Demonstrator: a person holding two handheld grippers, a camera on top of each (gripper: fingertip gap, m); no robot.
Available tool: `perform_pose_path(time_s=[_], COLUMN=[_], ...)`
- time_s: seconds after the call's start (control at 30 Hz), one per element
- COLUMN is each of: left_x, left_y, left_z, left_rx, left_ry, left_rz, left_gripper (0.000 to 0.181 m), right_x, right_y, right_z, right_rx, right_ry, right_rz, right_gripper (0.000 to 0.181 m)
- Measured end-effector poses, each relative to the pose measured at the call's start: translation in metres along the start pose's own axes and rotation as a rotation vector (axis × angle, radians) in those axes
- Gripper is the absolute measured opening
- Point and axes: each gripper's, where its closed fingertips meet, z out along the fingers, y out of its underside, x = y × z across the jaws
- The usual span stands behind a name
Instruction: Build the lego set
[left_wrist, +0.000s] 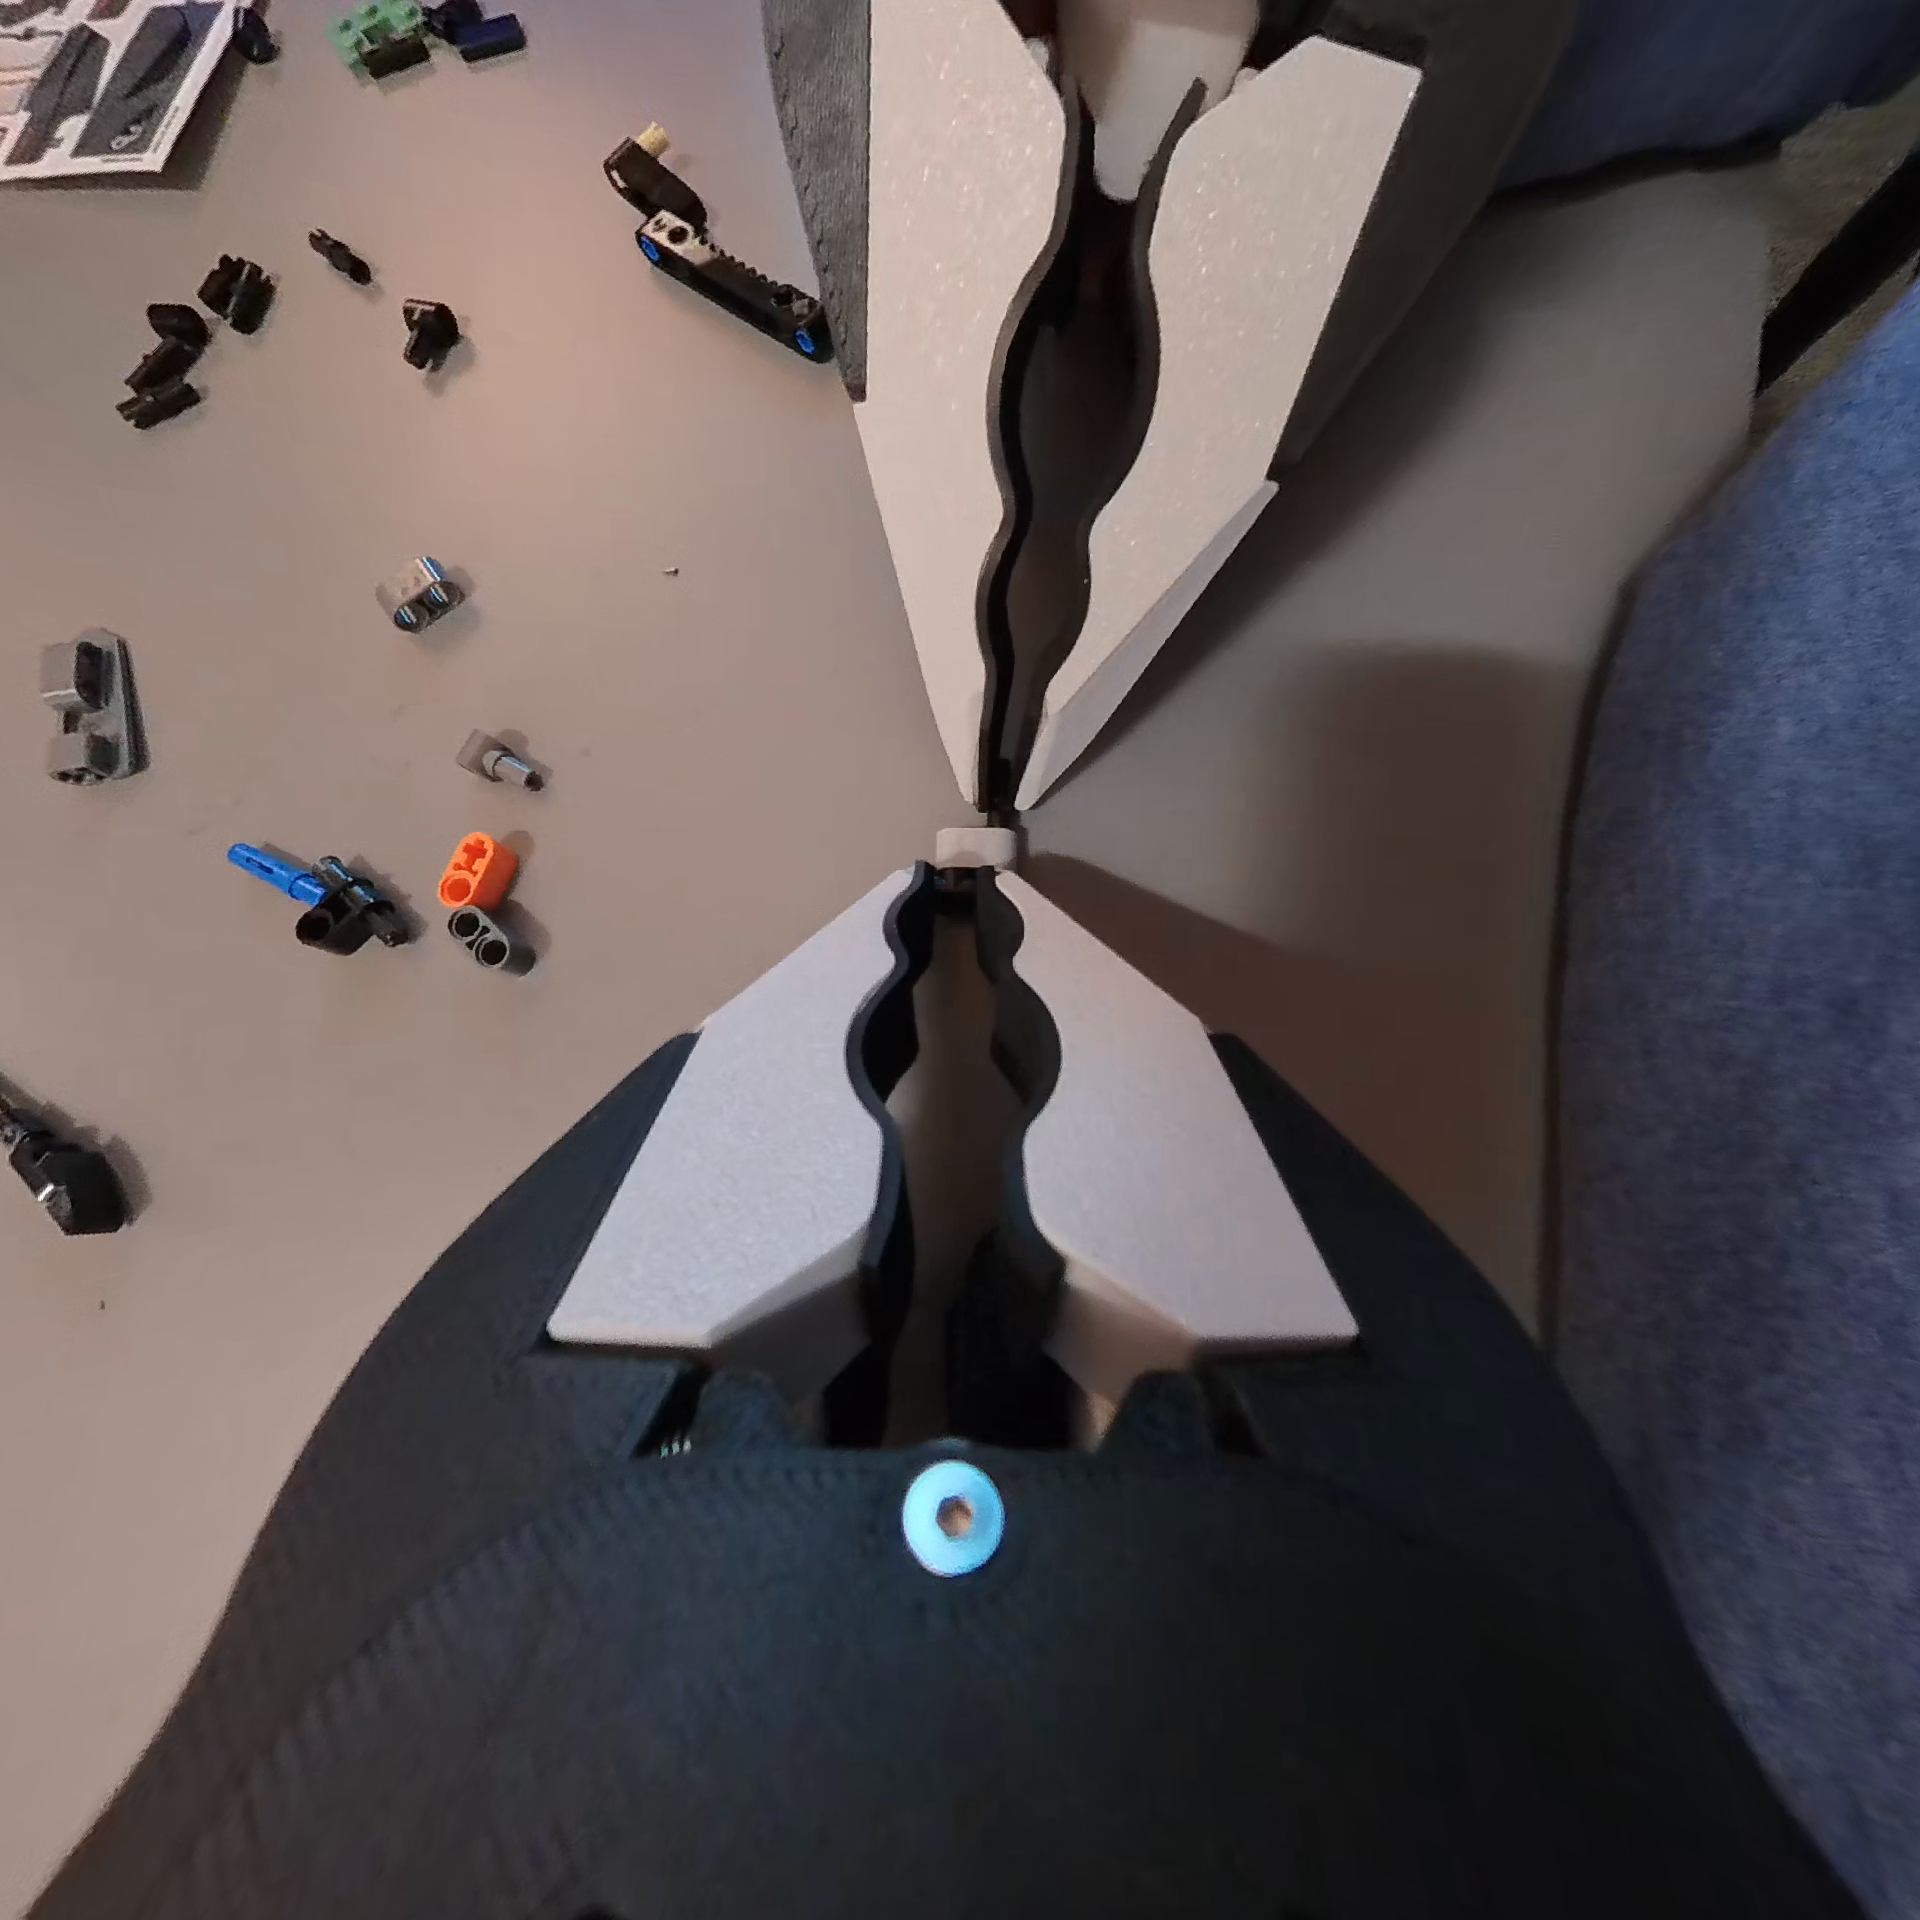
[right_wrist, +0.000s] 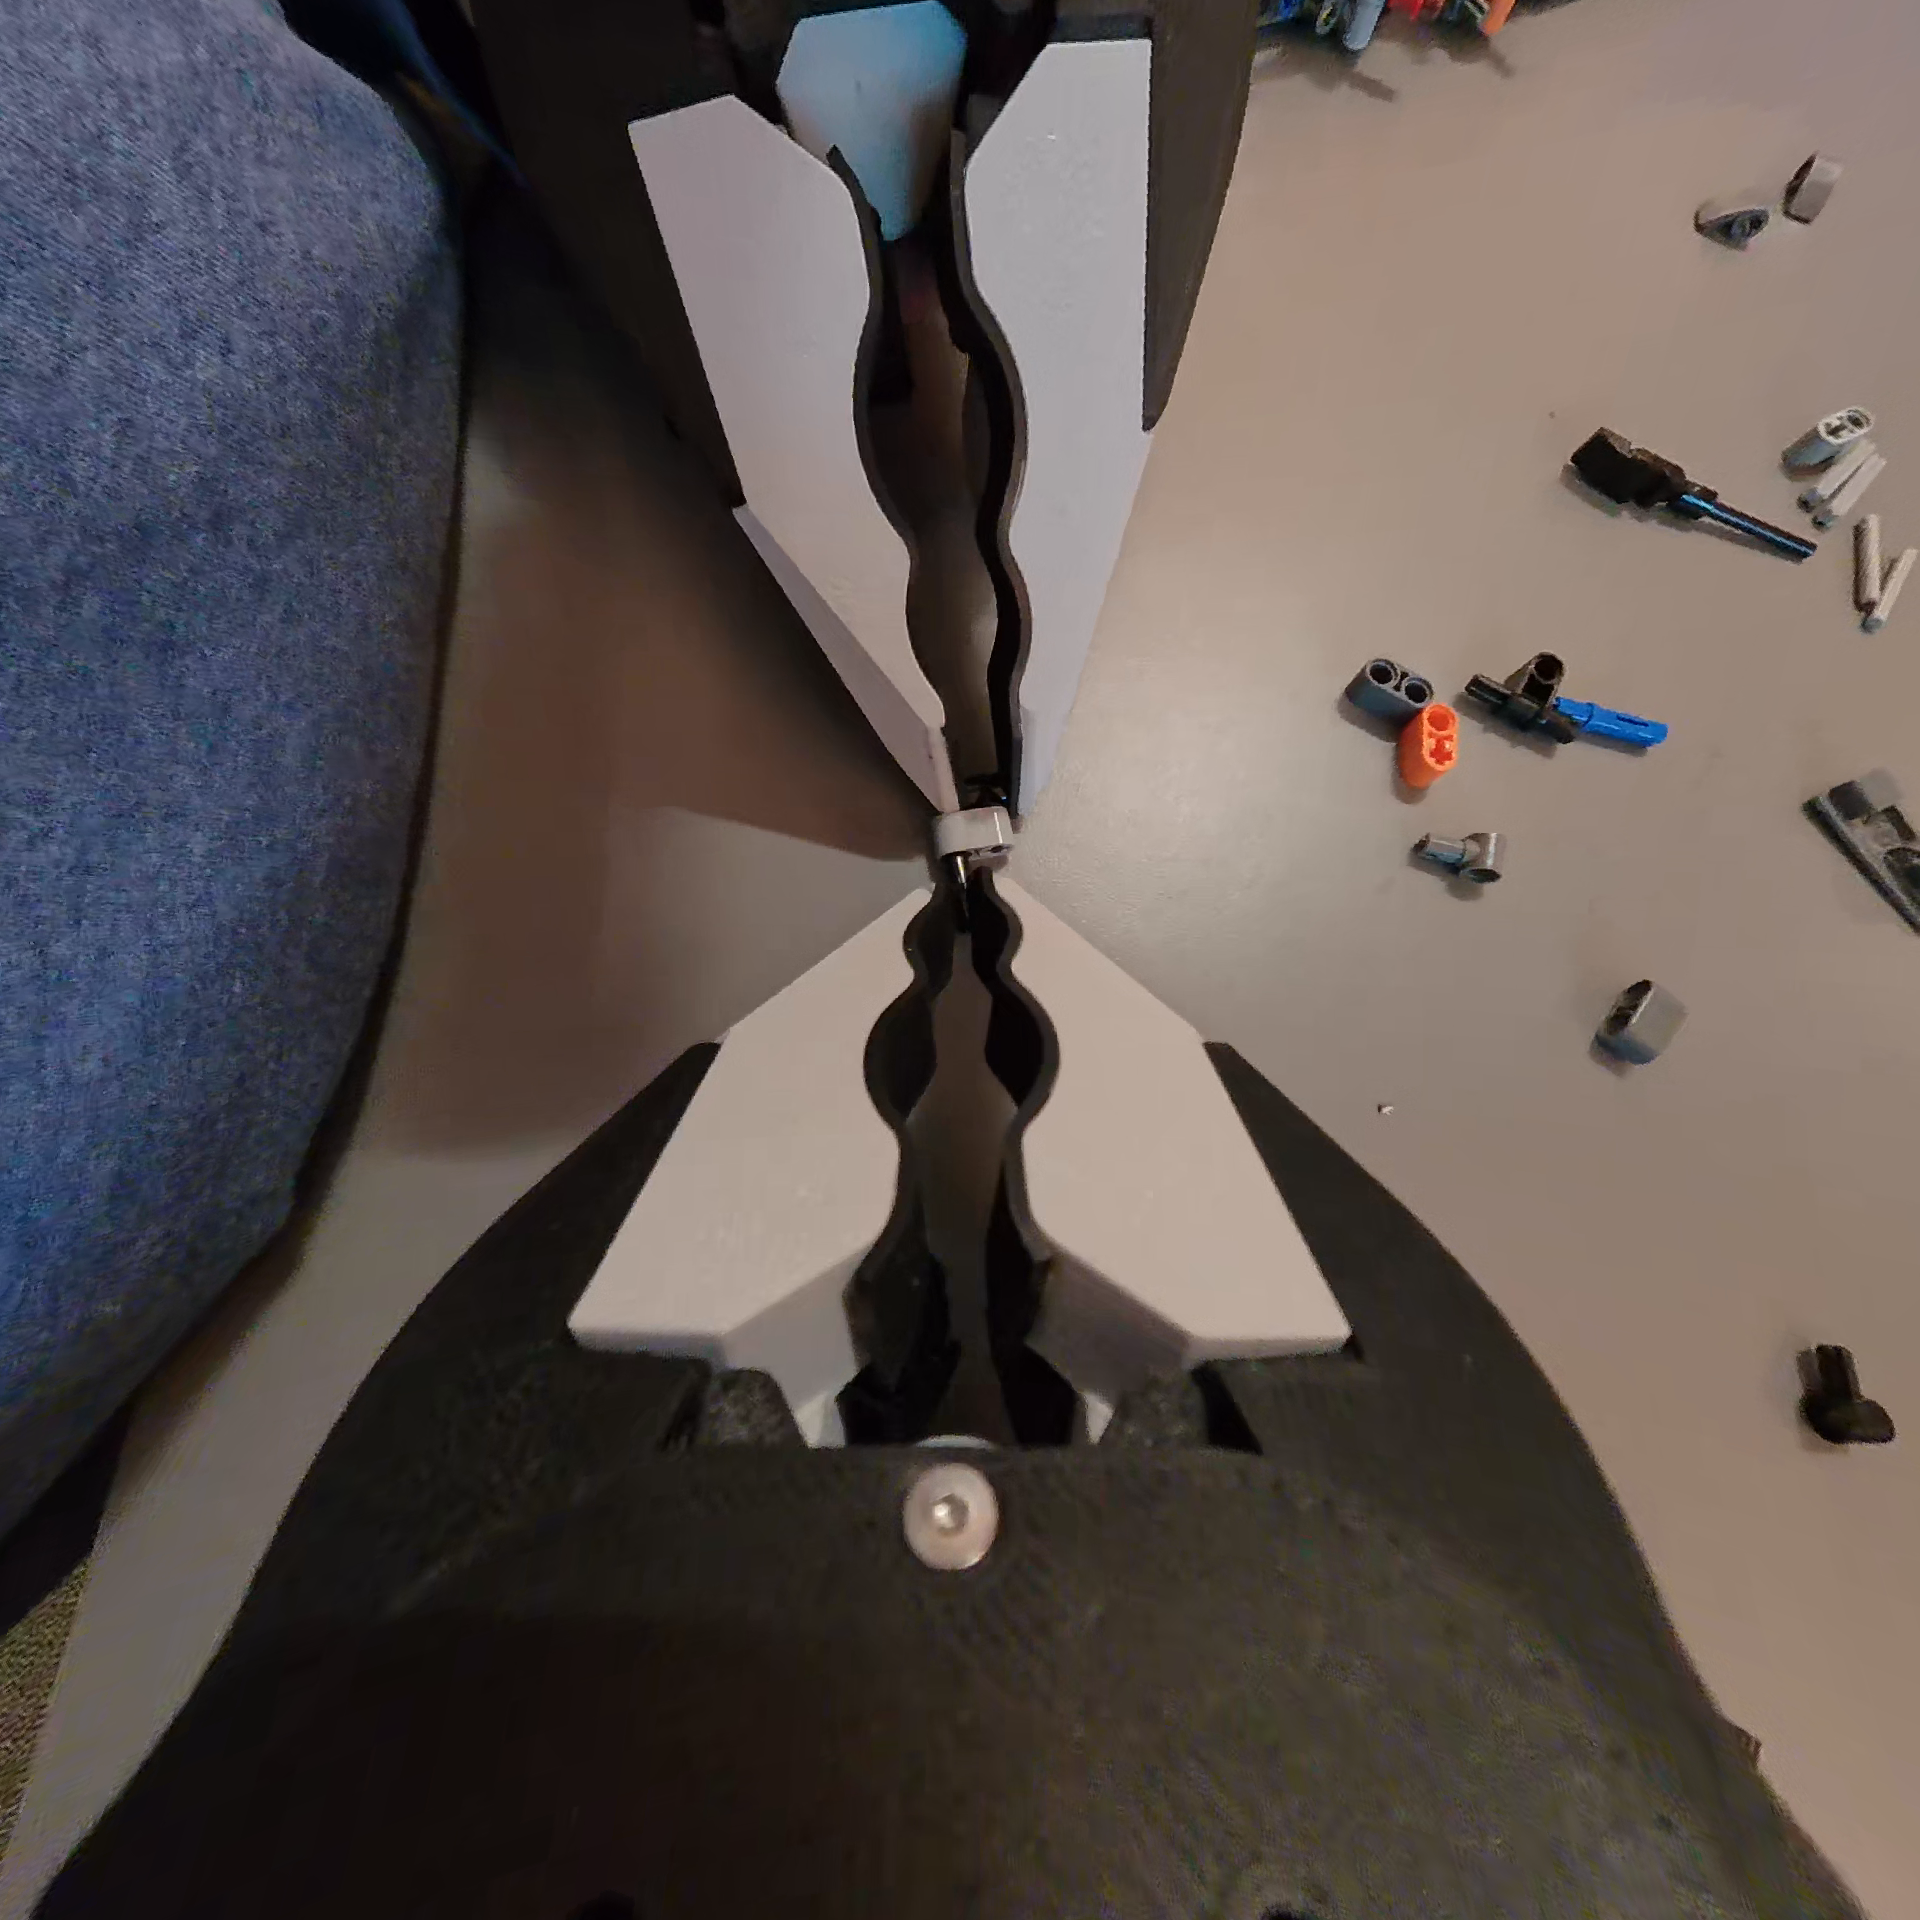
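Observation:
My two grippers meet tip to tip over the grey table (left_wrist: 623, 644). Between them is a small grey bush (left_wrist: 975, 844) on a short black pin. In the left wrist view my left gripper (left_wrist: 954, 883) comes up from the bottom, shut on one end of the pin. The right gripper (left_wrist: 997, 795) comes down from the top, shut on the other end. In the right wrist view the grey bush (right_wrist: 971, 831) sits between my right gripper (right_wrist: 961, 899) below and the left gripper (right_wrist: 977, 774) above. A black pin tip (right_wrist: 961, 871) shows under the bush.
Loose pieces lie beside the grippers: an orange connector (left_wrist: 478, 868) (right_wrist: 1432, 743), a blue pin in a black connector (left_wrist: 312, 899) (right_wrist: 1569, 712), a black beam (left_wrist: 732, 286) and grey parts. An instruction sheet (left_wrist: 94, 83) lies at the far corner. Blue fabric (right_wrist: 187, 520) borders the table. Left and right tips are no more than a few centimetres apart.

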Motion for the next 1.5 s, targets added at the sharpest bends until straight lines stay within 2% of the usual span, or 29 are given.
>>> perform_pose_path(time_s=[0.47,0.67,1.0,1.5], left_x=[-0.0029,-0.0027,-0.0025,-0.0026], left_y=[-0.0004,0.0009,0.0022,0.0022], left_z=[-0.0024,-0.0021,-0.0017,-0.0020], left_rx=[-0.070,-0.033,-0.003,0.002], left_ry=[-0.109,-0.080,-0.019,0.023], left_rz=[-0.005,-0.041,-0.131,-0.147], left_gripper=[0.005,0.006,0.006,0.005], right_x=[0.0025,0.0028,0.0027,0.0023], right_y=[-0.0025,-0.0026,-0.0023,-0.0034], right_z=[0.0022,0.0027,0.0036,0.0046], right_rx=[-0.056,-0.003,-0.004,-0.014], right_ry=[0.233,0.109,-0.095,-0.203], right_rz=[0.001,0.116,0.224,0.109], right_gripper=[0.000,0.000,0.000,0.000])
